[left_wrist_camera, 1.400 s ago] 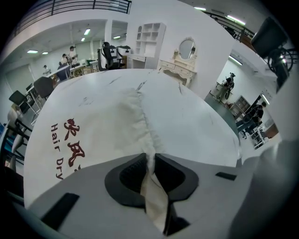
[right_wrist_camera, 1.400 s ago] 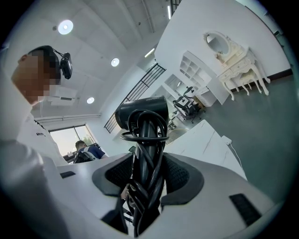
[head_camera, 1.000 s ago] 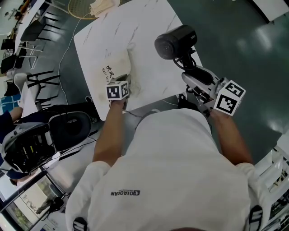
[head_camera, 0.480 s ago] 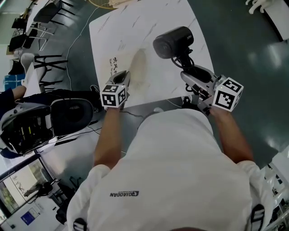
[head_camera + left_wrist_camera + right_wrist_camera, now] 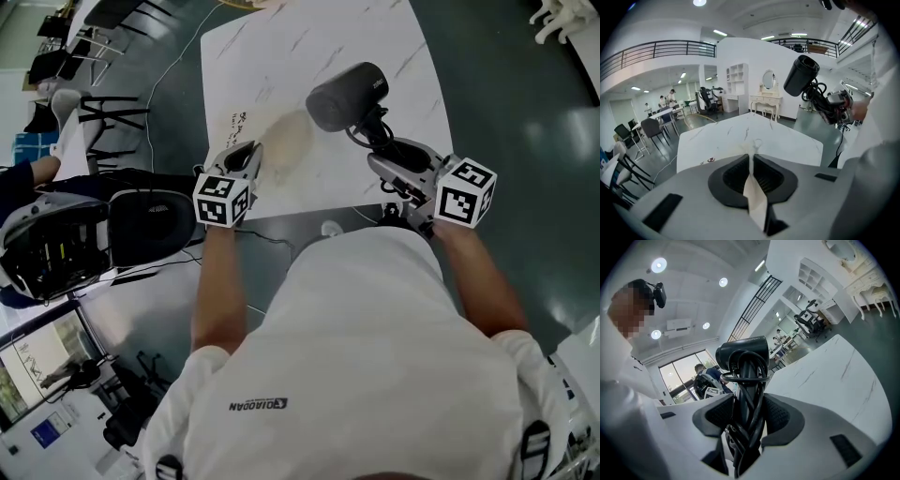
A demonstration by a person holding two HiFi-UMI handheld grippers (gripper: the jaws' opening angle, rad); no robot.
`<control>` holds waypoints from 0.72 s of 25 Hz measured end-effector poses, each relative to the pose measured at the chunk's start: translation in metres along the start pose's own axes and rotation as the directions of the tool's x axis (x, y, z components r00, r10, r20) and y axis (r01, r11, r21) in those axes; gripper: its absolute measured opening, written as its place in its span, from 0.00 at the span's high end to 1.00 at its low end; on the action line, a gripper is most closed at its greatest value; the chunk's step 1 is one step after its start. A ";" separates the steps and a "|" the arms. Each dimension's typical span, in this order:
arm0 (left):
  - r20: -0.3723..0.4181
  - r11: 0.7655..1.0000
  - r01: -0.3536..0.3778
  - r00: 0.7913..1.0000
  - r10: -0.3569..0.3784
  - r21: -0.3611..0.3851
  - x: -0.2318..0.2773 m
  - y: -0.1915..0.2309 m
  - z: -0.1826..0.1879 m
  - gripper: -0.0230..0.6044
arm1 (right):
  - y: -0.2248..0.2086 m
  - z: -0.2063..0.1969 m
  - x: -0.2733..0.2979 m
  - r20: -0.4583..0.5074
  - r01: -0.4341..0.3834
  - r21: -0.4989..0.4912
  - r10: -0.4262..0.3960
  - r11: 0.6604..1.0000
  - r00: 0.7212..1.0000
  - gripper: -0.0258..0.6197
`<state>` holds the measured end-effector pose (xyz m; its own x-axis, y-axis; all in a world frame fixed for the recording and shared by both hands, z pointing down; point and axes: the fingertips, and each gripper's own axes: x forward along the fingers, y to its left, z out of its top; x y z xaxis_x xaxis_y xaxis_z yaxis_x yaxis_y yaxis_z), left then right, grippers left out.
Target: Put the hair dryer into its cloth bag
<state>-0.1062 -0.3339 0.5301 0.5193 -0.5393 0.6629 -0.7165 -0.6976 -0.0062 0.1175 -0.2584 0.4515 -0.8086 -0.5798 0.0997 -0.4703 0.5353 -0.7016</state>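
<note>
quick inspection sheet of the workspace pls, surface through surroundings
surface: white marble-pattern table, nothing resting on it that I can make out
job's things: black hair dryer held up over the table; beige cloth bag, blurred, beside it
clutter: nothing seen
grippers: left gripper shut on a fold of the cloth bag; right gripper shut on the hair dryer's handle
cables: dryer cord wound round the handle; thin cable on the floor by the near table edge
surroundings: dark floor, black chairs at left

The cloth bag (image 5: pixel 286 141) is motion-blurred, its dark print (image 5: pixel 238 126) too smeared to read.
</note>
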 end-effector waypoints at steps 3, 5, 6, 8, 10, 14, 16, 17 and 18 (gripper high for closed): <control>0.025 1.000 0.001 1.000 -0.002 0.029 -0.003 -0.006 0.014 0.88 | -0.007 -0.018 0.002 -0.068 0.005 0.001 -0.005 1.000 0.998 0.63; 0.041 0.998 0.009 0.999 -0.012 0.054 -0.004 -0.013 0.023 0.88 | -0.014 -0.035 0.003 -0.121 0.013 -0.001 -0.013 1.000 0.993 0.63; 0.050 0.998 0.017 0.999 -0.020 0.062 -0.005 -0.015 0.027 0.88 | -0.017 -0.043 0.005 -0.148 0.016 0.001 -0.016 1.000 0.989 0.63; 0.072 0.997 0.037 0.997 -0.042 0.066 -0.004 -0.020 0.037 0.88 | -0.023 -0.059 0.008 -0.195 0.018 0.021 -0.014 1.000 0.981 0.63; 0.095 0.995 0.056 0.993 -0.064 0.079 0.000 -0.024 0.050 0.88 | -0.029 -0.072 0.010 -0.232 0.016 0.051 -0.004 0.999 0.973 0.63; 0.126 0.988 0.081 0.987 -0.097 0.129 0.011 -0.034 0.076 0.89 | -0.038 -0.089 0.011 -0.285 0.018 0.080 0.005 0.997 0.959 0.63; 0.125 0.981 0.096 0.985 -0.118 0.168 0.015 -0.043 0.084 0.88 | -0.041 -0.095 0.011 -0.307 0.024 0.088 0.004 0.996 0.952 0.63; 0.120 0.976 0.106 0.984 -0.130 0.188 0.017 -0.048 0.086 0.88 | -0.044 -0.098 0.011 -0.316 0.029 0.094 0.002 0.995 0.949 0.63; 0.115 0.972 0.115 0.983 -0.140 0.203 0.019 -0.053 0.088 0.88 | -0.046 -0.100 0.011 -0.324 0.034 0.099 0.000 0.995 0.946 0.63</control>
<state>-0.0172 -0.3486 0.4776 0.6647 -0.4865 0.5670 -0.5424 -0.8361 -0.0816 0.0949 -0.2285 0.5552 -0.8795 -0.3494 0.3232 -0.4604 0.4522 -0.7639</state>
